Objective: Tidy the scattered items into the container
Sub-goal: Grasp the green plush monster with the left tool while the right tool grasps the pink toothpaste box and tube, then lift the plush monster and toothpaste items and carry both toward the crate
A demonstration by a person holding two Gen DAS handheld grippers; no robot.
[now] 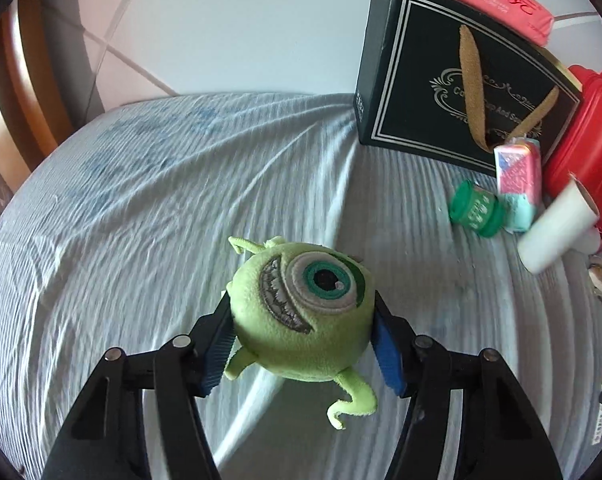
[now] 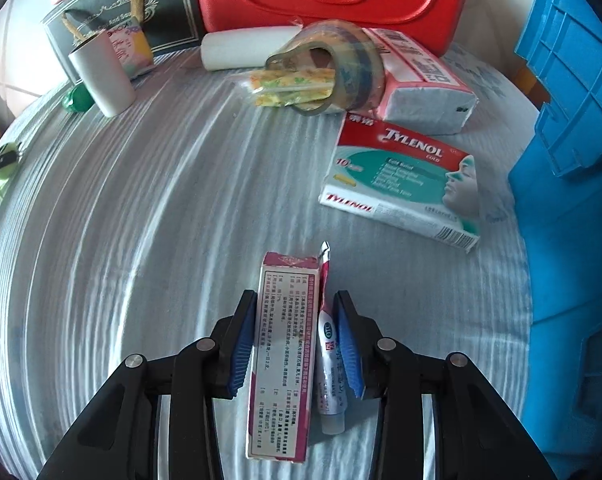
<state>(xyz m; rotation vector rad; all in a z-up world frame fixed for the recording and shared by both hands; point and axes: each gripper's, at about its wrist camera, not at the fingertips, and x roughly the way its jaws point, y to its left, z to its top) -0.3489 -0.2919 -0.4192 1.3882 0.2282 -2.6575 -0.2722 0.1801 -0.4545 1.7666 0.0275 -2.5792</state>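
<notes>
Left gripper clamps green plush; right gripper clamps carton and tube beside Tylenol box

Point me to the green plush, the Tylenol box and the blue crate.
green plush (image 1: 301, 320), left wrist view, on its face below the eye.
Tylenol box (image 2: 401, 184), right wrist view, middle of its printed top.
blue crate (image 2: 573, 240), right wrist view, on its outer wall.

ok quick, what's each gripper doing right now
left gripper: shut on the green plush toy
right gripper: shut on the medicine box and ointment tube
</notes>
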